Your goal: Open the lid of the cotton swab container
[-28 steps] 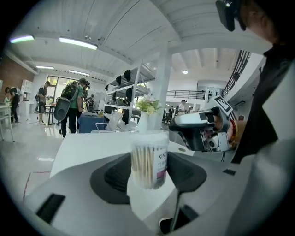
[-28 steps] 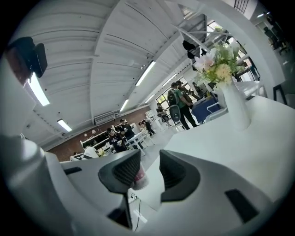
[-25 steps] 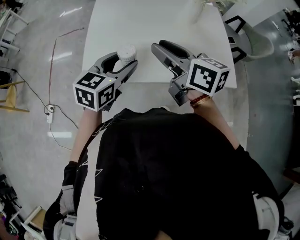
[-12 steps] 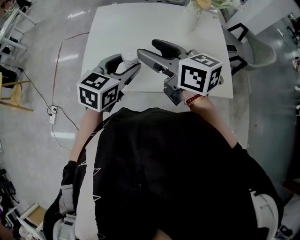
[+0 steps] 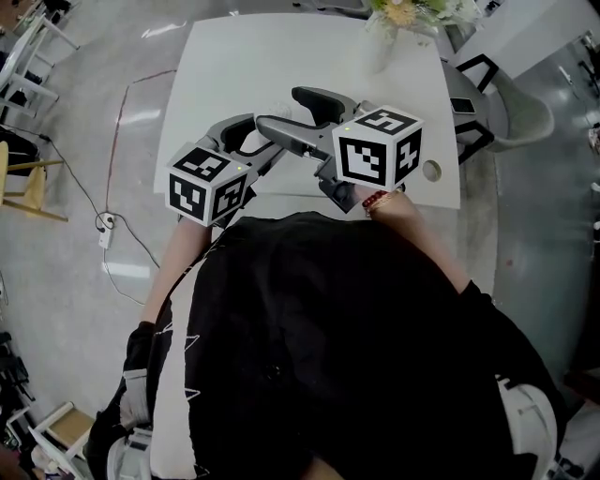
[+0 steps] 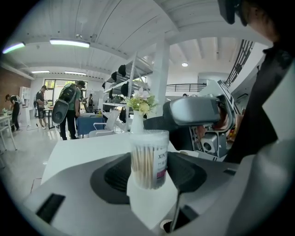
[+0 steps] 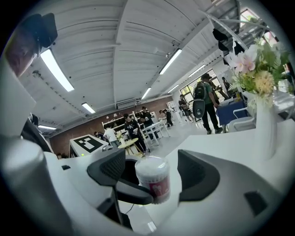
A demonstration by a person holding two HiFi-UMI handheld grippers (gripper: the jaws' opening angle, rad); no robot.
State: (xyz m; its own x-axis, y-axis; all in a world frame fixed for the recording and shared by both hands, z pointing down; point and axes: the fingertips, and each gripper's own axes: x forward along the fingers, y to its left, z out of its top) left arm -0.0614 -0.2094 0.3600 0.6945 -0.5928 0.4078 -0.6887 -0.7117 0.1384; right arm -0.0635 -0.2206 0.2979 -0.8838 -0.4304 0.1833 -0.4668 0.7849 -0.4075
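Note:
The cotton swab container (image 6: 149, 159) is a clear cylinder full of swabs with its lid on. It stands upright between the pads of my left gripper (image 5: 251, 139), which is shut on its lower body. In the head view it is mostly hidden behind the jaws. My right gripper (image 5: 281, 108) reaches in from the right. Its jaws have just been opening and now stand wide on either side of the container's top (image 7: 152, 171), touching nothing. The left gripper's dark finger (image 7: 133, 192) shows wrapped against the container in the right gripper view.
Both grippers are over the near edge of a white table (image 5: 281, 56). A white vase of flowers (image 5: 394, 23) stands at its far right. A small round mark (image 5: 431, 171) sits near the right corner. A chair (image 5: 511, 94) stands to the right, a cable (image 5: 112, 122) on the floor to the left.
The right gripper's jaws have spread wide and moved left, so they now stand either side of the container. The left gripper has shifted a little right with the container.

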